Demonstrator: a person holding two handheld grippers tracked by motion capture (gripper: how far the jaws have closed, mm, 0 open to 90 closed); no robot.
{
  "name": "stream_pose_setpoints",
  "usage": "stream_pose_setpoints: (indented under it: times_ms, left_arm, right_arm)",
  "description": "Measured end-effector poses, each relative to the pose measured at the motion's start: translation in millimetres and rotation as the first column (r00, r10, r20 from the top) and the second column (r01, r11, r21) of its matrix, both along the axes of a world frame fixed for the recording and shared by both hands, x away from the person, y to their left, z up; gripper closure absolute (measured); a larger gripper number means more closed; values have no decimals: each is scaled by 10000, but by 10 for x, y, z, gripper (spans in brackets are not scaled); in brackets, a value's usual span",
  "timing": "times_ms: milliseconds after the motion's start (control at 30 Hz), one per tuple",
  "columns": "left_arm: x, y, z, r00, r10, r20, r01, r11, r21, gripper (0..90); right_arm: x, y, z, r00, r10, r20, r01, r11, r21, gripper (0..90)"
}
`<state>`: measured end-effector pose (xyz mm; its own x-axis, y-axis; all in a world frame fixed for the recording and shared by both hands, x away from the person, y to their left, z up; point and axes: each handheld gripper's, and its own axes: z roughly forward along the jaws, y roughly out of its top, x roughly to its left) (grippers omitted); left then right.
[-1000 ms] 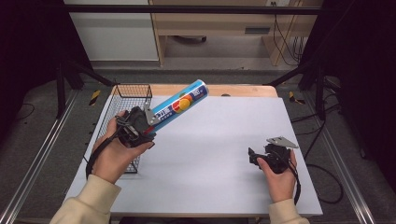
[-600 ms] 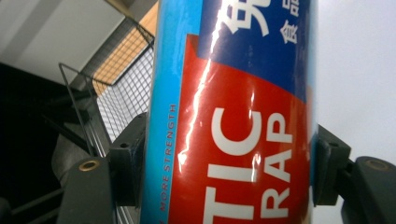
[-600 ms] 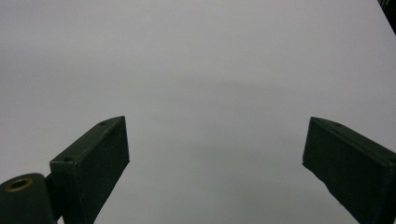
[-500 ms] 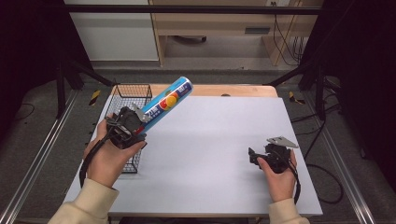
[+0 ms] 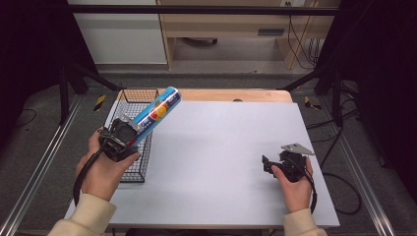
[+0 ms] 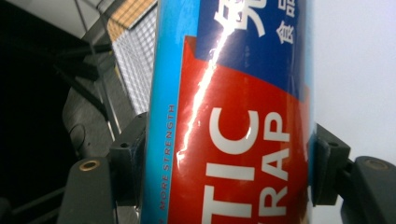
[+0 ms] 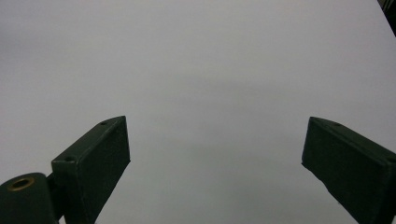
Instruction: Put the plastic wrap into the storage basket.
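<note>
A long blue tube (image 5: 156, 112) with a red and orange label is held aslant in the air over the wire basket (image 5: 129, 169) at the table's left. My left gripper (image 5: 132, 132) is shut on its lower end. In the left gripper view the tube (image 6: 233, 112) stands between the two jaws, which press on both its sides. My right gripper (image 5: 266, 164) rests low over the white table sheet (image 5: 216, 157) at the right, open, with nothing between its fingers (image 7: 95, 158).
The black wire basket lies along the left edge of the table, partly under the left hand. A strip of bare wood (image 5: 231, 95) runs along the table's far edge. Dark frame legs (image 5: 69, 83) and cables (image 5: 339, 187) stand around the table.
The left hand has carried the tube leftward and a little down, from over the sheet's far left corner to over the basket. The right hand has stayed put.
</note>
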<state>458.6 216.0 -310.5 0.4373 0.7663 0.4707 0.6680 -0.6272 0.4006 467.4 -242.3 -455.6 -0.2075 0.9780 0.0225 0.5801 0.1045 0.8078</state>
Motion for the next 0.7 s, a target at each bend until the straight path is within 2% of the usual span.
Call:
stream_pose_setpoints:
  times_ms: [100, 333, 600, 700]
  left_arm:
    - [-39, 58, 9, 9997, 192, -116, -191, 9998, 67, 309]
    - [-49, 168, -12, 9981, 563, -239, -565, 9984, -61, 310]
    - [-11, 198, -90, 9963, 741, -432, -747, 9971, -120, 311]
    - [12, 204, -117, 9930, 959, -692, -980, 9948, -279, 312]
  right_arm:
    - [-9, 4, 17, 9998, 100, 149, -100, 9999, -27, 80]
    - [-16, 15, 18, 9999, 121, 108, -121, 9999, -6, 80]
    - [-11, 29, 11, 9998, 215, 51, -214, 9997, -115, 80]
    - [-12, 29, 12, 9997, 239, 43, -238, 9997, -98, 80]
